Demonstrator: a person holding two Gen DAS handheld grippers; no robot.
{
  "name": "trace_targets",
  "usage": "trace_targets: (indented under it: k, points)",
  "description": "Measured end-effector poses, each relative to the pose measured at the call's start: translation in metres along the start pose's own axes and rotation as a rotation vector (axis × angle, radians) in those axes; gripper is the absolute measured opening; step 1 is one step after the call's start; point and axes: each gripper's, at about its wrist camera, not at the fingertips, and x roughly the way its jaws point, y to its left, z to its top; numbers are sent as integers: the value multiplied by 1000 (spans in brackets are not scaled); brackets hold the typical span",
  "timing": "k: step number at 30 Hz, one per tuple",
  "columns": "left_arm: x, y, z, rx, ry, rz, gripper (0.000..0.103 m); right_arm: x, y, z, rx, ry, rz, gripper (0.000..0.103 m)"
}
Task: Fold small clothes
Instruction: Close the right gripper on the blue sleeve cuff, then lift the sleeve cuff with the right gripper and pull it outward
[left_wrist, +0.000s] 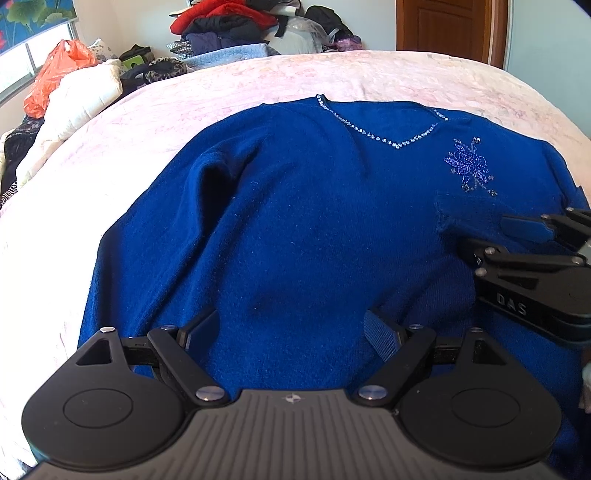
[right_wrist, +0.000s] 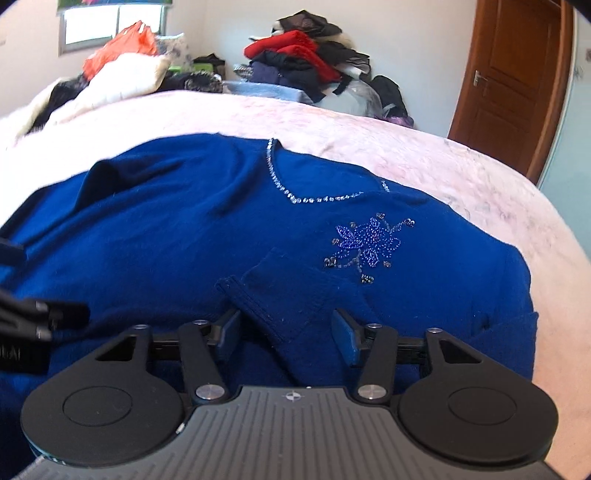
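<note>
From my left wrist camera, my left gripper (left_wrist: 291, 332) hangs with its jaws spread wide over the near hem of the blue sweater (left_wrist: 295, 221), gripping nothing; the sweater lies face up on the pink bedspread (left_wrist: 258, 77), neckline at the far side. My right gripper (left_wrist: 480, 236) reaches in from the right over the folded sleeve cuff (left_wrist: 465, 214). From my right wrist camera, my right gripper (right_wrist: 286, 332) stands about half open, the cuff (right_wrist: 280, 291) between its pads without being pinched.
</note>
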Motion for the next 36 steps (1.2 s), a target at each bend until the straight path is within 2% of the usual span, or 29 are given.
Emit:
trace_targets:
  k: [2, 3, 4, 6, 8, 13, 19, 29, 36]
  points:
    - [0, -1, 0, 5, 0, 1, 85, 4, 5, -1, -28, -5, -10, 47]
    - [0, -1, 0, 6, 0, 2, 85, 5, 7, -2, -43, -14, -13, 38]
    - [0, 0, 0, 6, -1, 4, 85, 5, 9, -2, -50, -19, -15, 35]
    - [1, 0, 0, 3, 2, 5, 85, 3, 9, -2, -44, -32, -25, 14]
    - [1, 0, 0, 0, 5, 2, 85, 0, 1, -2, -12, -46, -32, 6]
    - [0, -5, 0, 19, 2, 5, 85, -18, -34, -6, 137, -96, 2, 5]
    - [-4, -15, 2, 59, -18, 2, 85, -55, -92, -23, 348, -179, -41, 5]
    - [-2, -21, 6, 69, -9, 2, 85, -119, -213, -85, 699, -305, -293, 5]
    - [-2, -23, 7, 79, -11, 4, 85, -152, -252, -128, 773, -349, -525, 6]
